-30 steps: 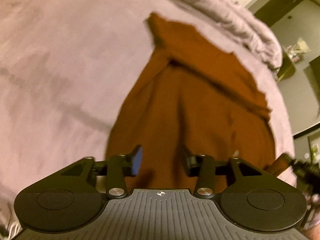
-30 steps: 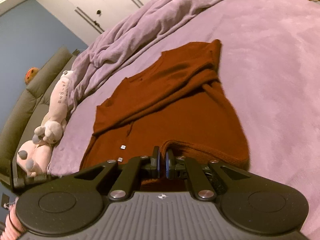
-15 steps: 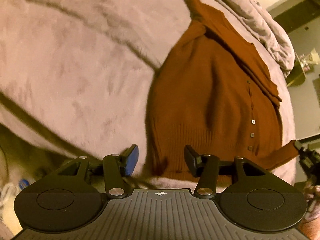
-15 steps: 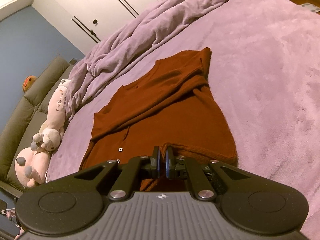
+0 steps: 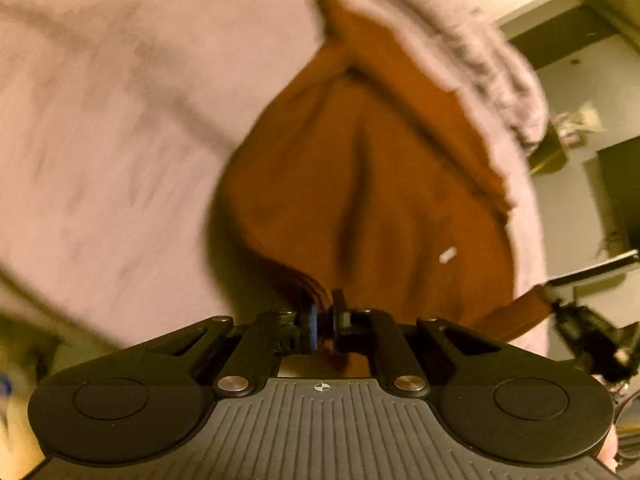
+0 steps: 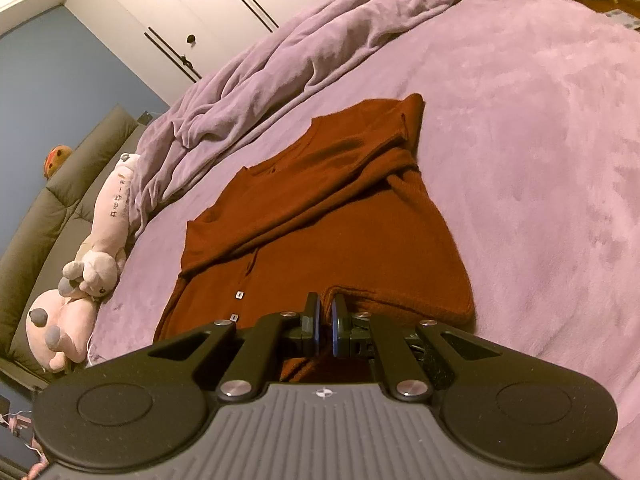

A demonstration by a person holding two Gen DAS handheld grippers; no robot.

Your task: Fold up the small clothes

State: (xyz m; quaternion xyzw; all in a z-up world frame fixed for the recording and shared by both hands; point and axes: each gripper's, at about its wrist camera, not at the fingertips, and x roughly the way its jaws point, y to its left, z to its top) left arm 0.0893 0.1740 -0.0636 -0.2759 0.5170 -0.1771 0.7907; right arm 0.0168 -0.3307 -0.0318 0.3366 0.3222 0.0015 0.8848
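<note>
Lengthwise, cardigan [image 6: 320, 216] collar pointing away, both tools [image 5: 325, 322] [image 6: 324, 320] pinching hem

The cardigan [image 6: 320, 216] lies on the bed [image 6: 540, 140]. The bunched blanket [image 6: 304, 64] lies behind it; the plush toy [image 6: 92, 264] lies at the bed's left edge.
</note>
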